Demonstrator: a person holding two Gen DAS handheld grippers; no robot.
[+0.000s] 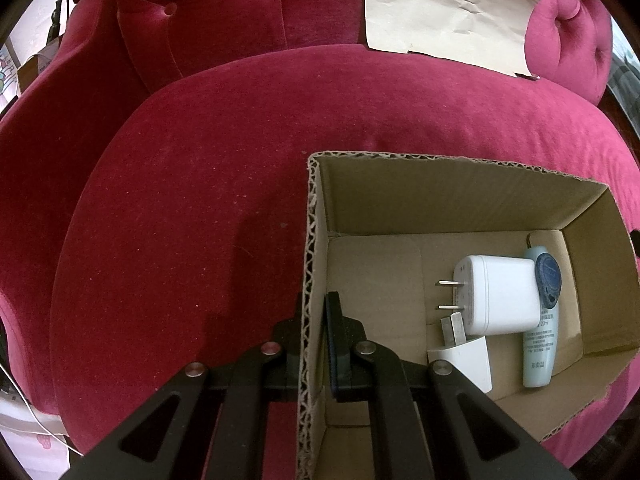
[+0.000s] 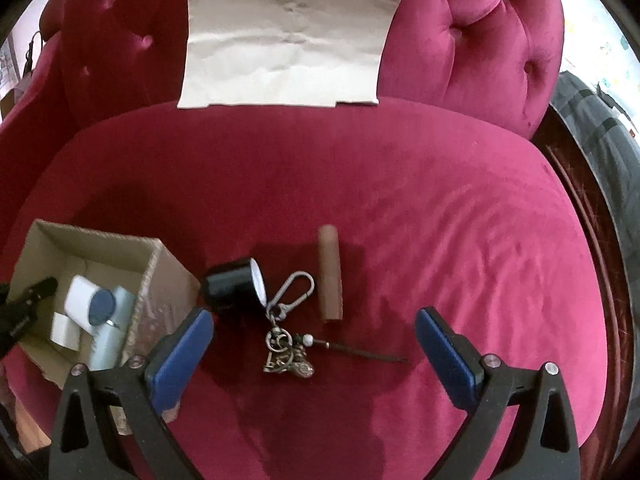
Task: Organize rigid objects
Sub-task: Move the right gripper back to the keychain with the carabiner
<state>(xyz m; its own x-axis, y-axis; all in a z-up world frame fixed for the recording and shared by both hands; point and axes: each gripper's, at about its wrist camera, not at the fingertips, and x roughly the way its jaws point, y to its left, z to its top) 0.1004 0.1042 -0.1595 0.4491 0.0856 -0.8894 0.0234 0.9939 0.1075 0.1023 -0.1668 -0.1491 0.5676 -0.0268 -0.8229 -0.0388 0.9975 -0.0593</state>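
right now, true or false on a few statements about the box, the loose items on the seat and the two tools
1. The left tool is clamped on the cardboard box wall. True.
2. The right tool is shut on the keychain. False: it is open, nothing held.
3. The black cylinder lies inside the box. False: it lies on the seat beside it.
4. Two white chargers are in the box. True.
5. The brown stick is outside the box. True.

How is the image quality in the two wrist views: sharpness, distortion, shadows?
Left wrist view: sharp, the cardboard box edge and white charger crisp; heavy fisheye bending, dark vignette corners. Right wrist view: softer, the keychain and black cylinder slightly blurred; same bulging distortion, soft shadow under the open right tongs.
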